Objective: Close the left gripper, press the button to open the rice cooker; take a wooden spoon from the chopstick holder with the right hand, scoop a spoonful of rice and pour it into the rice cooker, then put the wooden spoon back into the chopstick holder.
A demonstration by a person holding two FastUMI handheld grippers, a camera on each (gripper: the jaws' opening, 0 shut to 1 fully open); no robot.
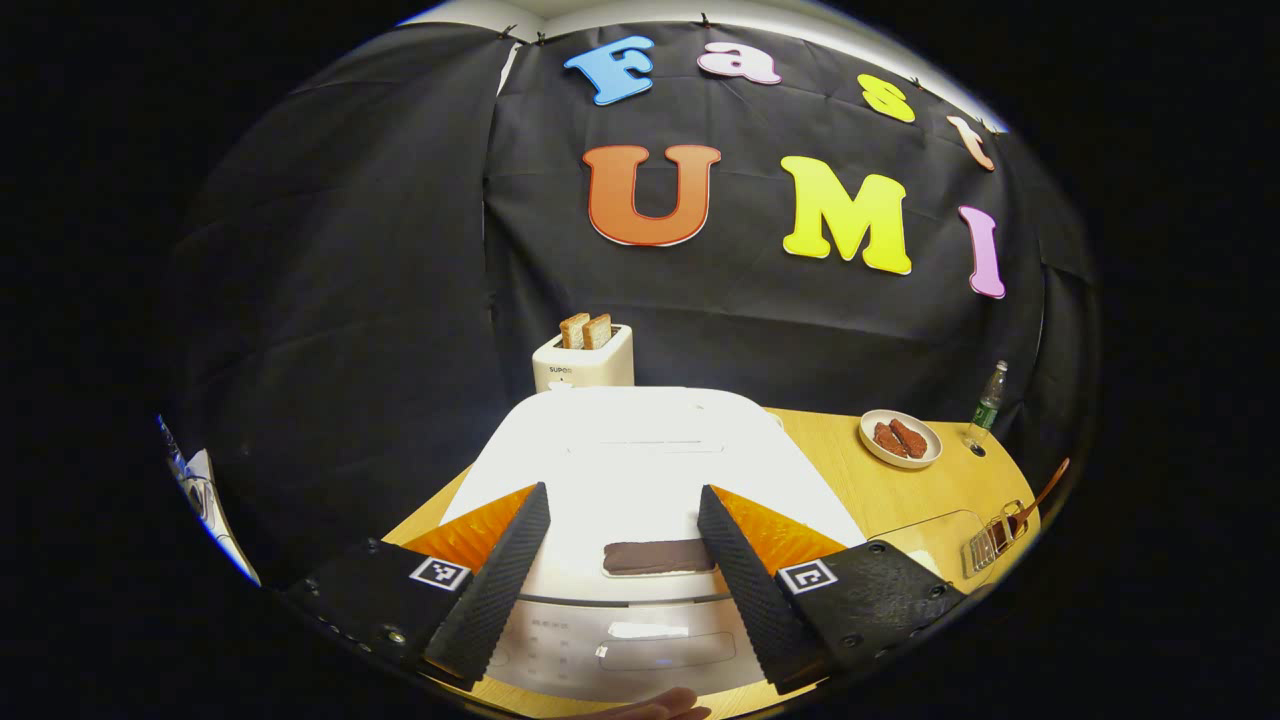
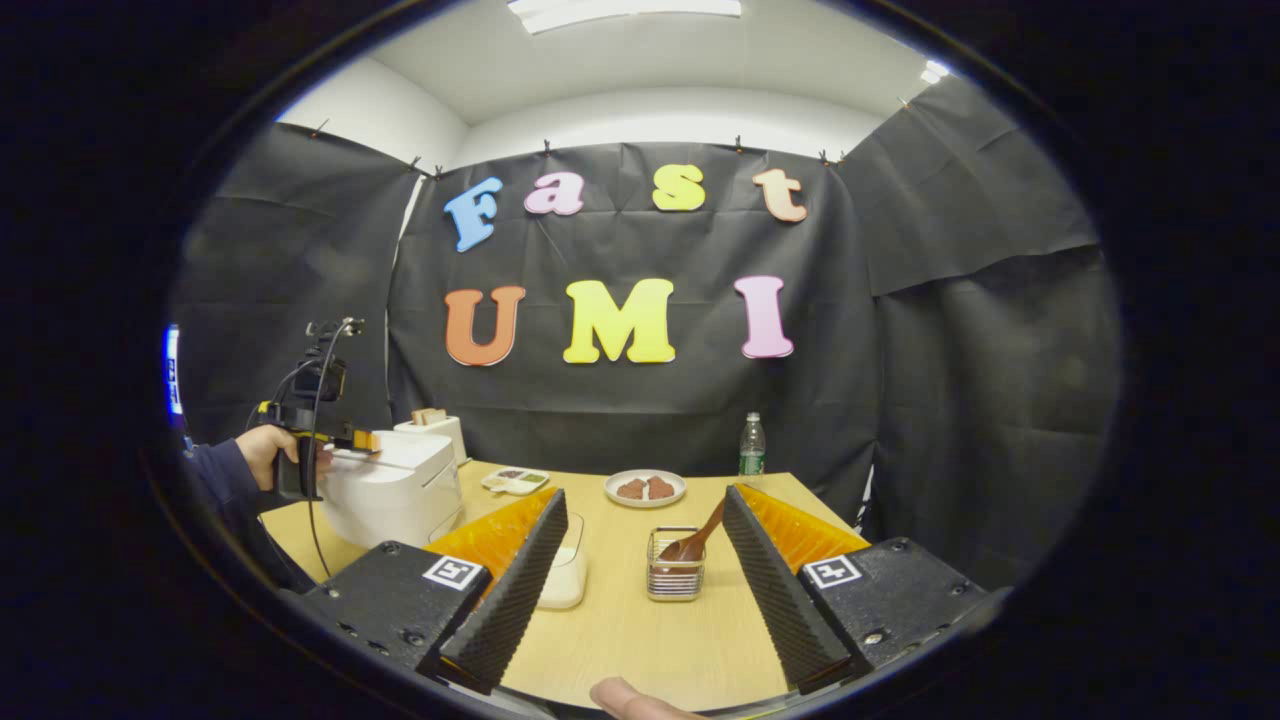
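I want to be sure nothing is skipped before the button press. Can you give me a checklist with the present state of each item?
1. Left gripper closed for pressing: not ok, fingers stand apart.
2. Left gripper over the rice cooker: ok.
3. Button between the fingers, unobstructed: ok.
4. Rice cooker lid shut: ok.
5. Wooden spoon in the chopstick holder: ok.
6. Right gripper open and empty: ok.
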